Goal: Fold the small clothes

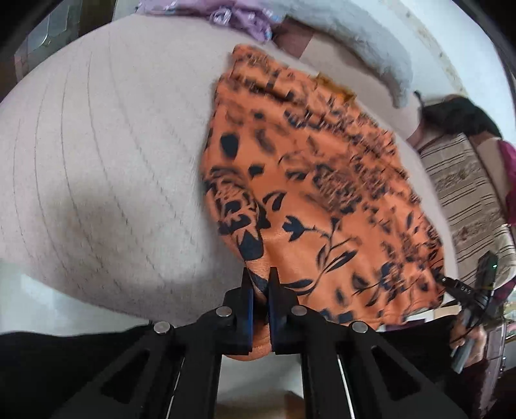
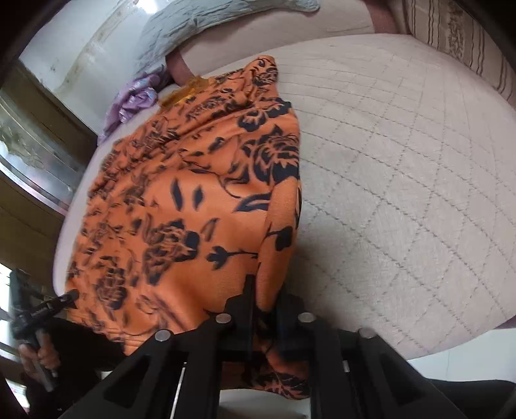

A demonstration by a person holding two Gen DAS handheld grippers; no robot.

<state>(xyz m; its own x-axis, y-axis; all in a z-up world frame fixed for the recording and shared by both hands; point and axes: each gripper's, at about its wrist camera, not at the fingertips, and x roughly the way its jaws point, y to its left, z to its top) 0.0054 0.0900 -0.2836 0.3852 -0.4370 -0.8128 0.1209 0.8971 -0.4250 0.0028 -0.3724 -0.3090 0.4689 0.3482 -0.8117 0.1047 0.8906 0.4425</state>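
The orange garment [image 1: 309,180] with a black flower print lies spread on the quilted bed [image 1: 96,154], and its near hem reaches over the bed's edge at the bottom of both frames. In the left wrist view it fills the middle and right of the picture; in the right wrist view it fills the middle and left.

The left claw [image 1: 262,283] is clenched on the near hem, with a fold of orange cloth pinched between its two dark fingers at the lower middle of the frame. The right claw [image 2: 262,299] is also clenched on the garment, and the cloth hangs bunched between and below its fingers. Each claw appears small in the other's view, at the garment's far corner: the right one at the right edge, the left one at the lower left edge, each with a hand around its handle.

A purple cloth [image 1: 238,19] lies crumpled at the upper middle of the left view, beside a pale fluffy blanket [image 1: 371,48]. A striped cushion [image 1: 464,199] sits at the right edge.
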